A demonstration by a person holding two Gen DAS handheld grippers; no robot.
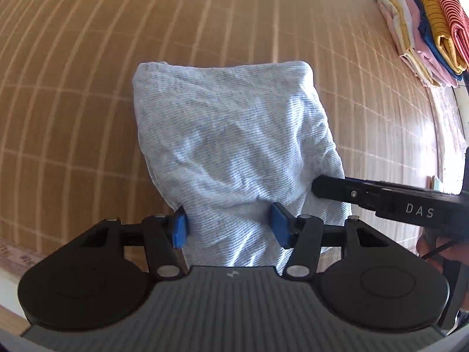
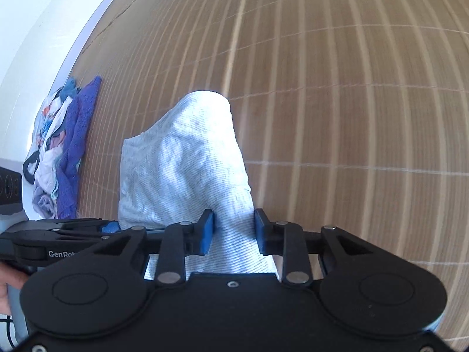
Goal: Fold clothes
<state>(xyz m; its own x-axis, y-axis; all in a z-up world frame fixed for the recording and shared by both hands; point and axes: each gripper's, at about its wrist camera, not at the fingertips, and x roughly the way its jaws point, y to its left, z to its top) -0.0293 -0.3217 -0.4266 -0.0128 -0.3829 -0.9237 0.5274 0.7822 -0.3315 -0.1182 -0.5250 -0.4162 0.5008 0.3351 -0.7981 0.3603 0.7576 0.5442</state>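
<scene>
Two grippers meet at the near end of a folded pale-blue garment [image 1: 231, 146] lying on the bamboo mat [image 1: 73, 102]. Left gripper [image 1: 229, 228] straddles a wide bunch of cloth; right gripper [image 2: 234, 231] pinches a narrower ridge. Farther off sit a folded stack [image 1: 431, 26] and a loose clothes heap [image 2: 64, 152].

White letters "DAS" on the side of my right gripper [image 1: 318, 187], white "GenRob", cut off, on the side of my left gripper [image 2: 110, 228]
</scene>
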